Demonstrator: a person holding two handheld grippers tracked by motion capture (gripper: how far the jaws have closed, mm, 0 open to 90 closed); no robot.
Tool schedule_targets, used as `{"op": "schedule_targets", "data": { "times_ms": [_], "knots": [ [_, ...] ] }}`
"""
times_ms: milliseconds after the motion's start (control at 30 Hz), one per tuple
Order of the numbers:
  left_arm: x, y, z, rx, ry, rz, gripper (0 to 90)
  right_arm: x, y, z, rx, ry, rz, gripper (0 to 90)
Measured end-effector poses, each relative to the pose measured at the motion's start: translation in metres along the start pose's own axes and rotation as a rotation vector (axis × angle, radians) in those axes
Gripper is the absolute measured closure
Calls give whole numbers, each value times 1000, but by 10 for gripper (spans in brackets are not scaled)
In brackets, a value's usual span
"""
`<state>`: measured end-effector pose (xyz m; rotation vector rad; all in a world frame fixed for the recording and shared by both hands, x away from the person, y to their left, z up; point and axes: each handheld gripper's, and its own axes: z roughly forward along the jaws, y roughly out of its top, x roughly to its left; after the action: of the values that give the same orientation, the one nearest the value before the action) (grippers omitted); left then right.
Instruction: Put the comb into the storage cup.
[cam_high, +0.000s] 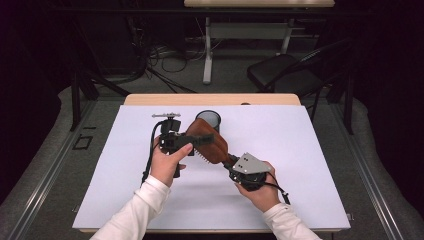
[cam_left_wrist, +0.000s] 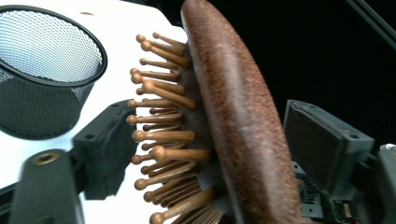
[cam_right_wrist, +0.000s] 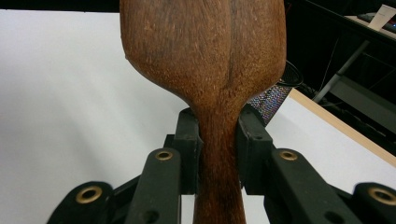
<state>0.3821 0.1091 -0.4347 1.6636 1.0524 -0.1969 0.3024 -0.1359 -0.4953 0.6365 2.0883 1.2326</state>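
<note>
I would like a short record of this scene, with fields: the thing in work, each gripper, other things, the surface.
thing in work: wooden hairbrush, held above the table, bristle pins to the lower side
right gripper: shut on the brush handle, a pad on each side
left gripper: jaws on either side of the brush head; one pad meets the pin tips, the other stands apart from the wooden back
other things: black mesh cup, upright, behind the brush
surface: white table sheet
</note>
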Motion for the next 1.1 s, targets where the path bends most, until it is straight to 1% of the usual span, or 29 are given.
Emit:
{"op": "schedule_targets", "data": {
  "times_ms": [233, 300, 400, 467, 633, 700, 767, 1033, 1100],
  "knots": [
    [0, 0, 0, 5, -3, -20, 297, 1, 0, 0, -1, -1, 0, 729],
    [0, 0, 0, -1, 3, -18, 325, 1, 0, 0, -3, -2, 0, 729],
    [0, 0, 0, 8, -5, -20, 343, 1, 0, 0, -5, -2, 0, 729],
    [0, 0, 0, 7, -4, -25, 343, 0, 0, 0, -5, -2, 0, 729],
    [0, -1, 1, 10, -6, -53, 347, 1, 0, 0, -3, -1, -1, 729],
    [0, -1, 0, 3, -11, -77, 354, 1, -1, 0, -6, -2, -2, 729],
    [1, -1, 0, -5, -12, -78, 363, 1, -1, 0, -8, -2, -1, 729],
    [0, -1, 0, -3, 1, -82, 393, 2, -1, 0, -9, -2, -4, 729],
    [1, -1, -1, -4, -5, -93, 396, 2, -1, 0, -9, -2, -4, 729]
  ]
}}
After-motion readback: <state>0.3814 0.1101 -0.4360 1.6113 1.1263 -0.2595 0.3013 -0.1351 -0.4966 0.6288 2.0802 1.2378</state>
